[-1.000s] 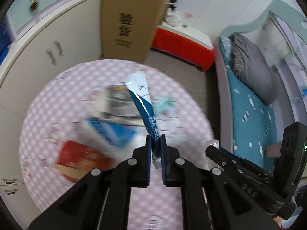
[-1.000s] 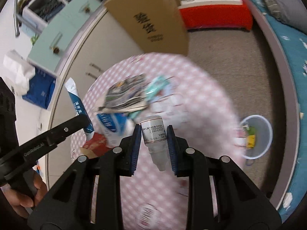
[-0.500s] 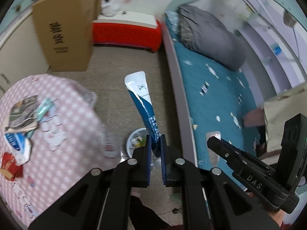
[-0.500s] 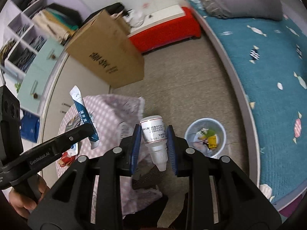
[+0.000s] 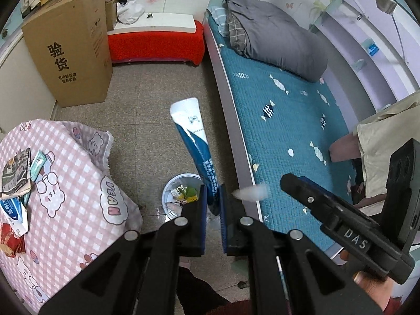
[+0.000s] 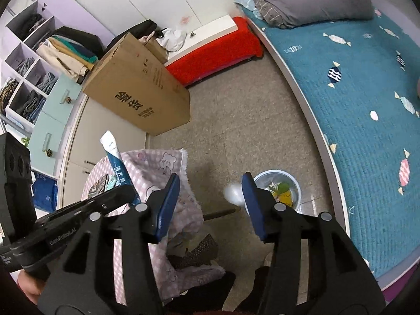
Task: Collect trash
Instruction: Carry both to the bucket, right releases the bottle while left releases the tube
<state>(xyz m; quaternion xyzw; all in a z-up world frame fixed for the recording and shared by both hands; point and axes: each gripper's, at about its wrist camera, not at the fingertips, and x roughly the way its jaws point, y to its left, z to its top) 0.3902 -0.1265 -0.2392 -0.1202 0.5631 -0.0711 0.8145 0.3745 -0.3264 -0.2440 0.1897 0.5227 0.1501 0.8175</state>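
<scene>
Left gripper (image 5: 212, 204): jaws pinched shut on the lower end of a blue-and-white flattened plastic tube (image 5: 195, 141), which stands up and leans left above the floor.
Table at left: a pink-and-white checked cloth with bear prints (image 5: 78, 183) covers it; loose paper wrappers and packets (image 5: 15, 178) lie along its far left edge, uncollected.
Waste bin: a small pale translucent round bin (image 5: 181, 181) stands on the speckled floor between table and bed, just beyond the left gripper's tips, with yellow and green scraps inside.
Right gripper (image 6: 210, 197): jaws spread wide, nothing between the pads.
Small white bottle (image 6: 232, 194): a blurred pale shape in the air just left of the right-hand pad, beside the bin's near-left rim; in the left wrist view the same blur sits over the edge of the teal quilted bed (image 5: 288, 131).
Risk for the bottle: from the right wrist view it looks level with the rim, not the centre, so it may clip the edge and bounce onto the floor or under the bed.
Risk for the tube: it is long and tilted; if let go this high, or while off-centre, it could catch the rim, tip out, or knock the light bin over.
</scene>
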